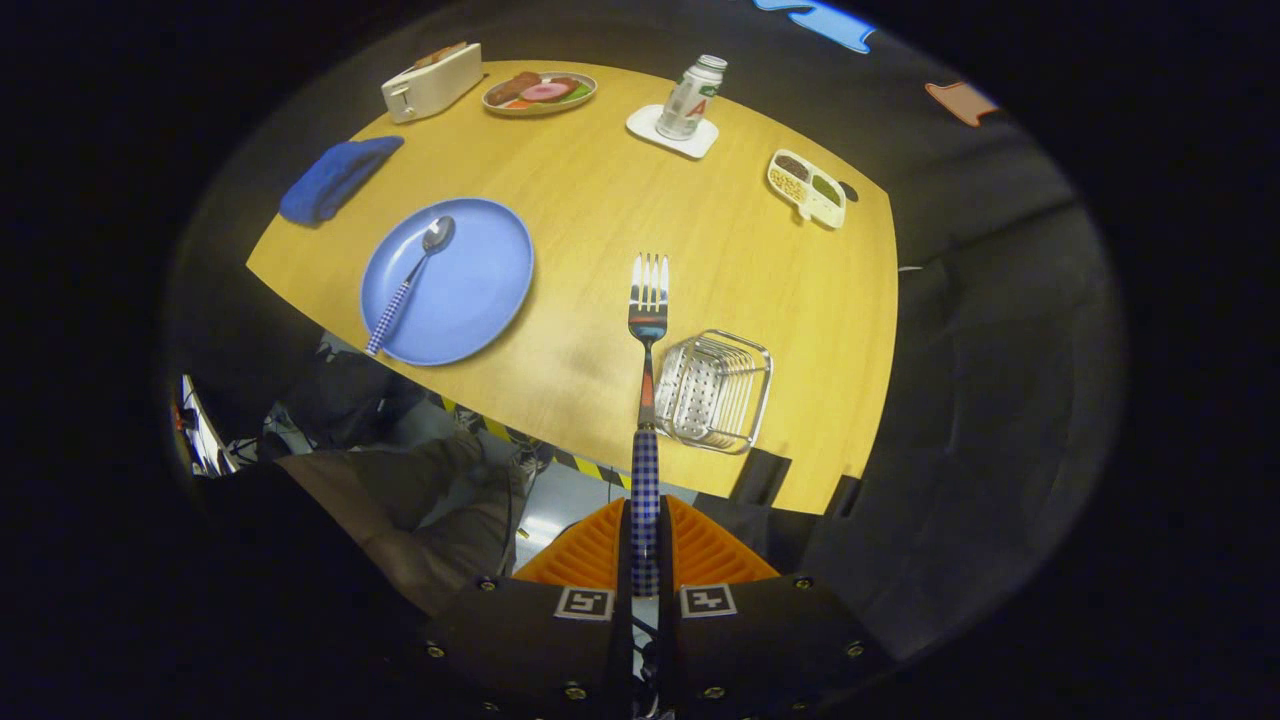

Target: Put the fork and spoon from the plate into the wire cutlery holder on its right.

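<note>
My gripper (645,545) is shut on the checkered blue handle of the fork (647,330), which points straight ahead with its tines up over the wooden table. I am high above the table. The wire cutlery holder (715,390) stands near the table's front edge, just right of the fork's neck and below it. The blue plate (470,280) lies to the left of the holder. On the plate rests the spoon (412,278), bowl toward the far side, its checkered handle reaching over the plate's near rim.
Beyond the plate lie a folded blue cloth (338,178), a white toaster (432,82) and a dish of toy food (540,92). A bottle on a white coaster (690,100) and a divided snack tray (806,187) stand far right. A person's legs (420,500) are below the table edge.
</note>
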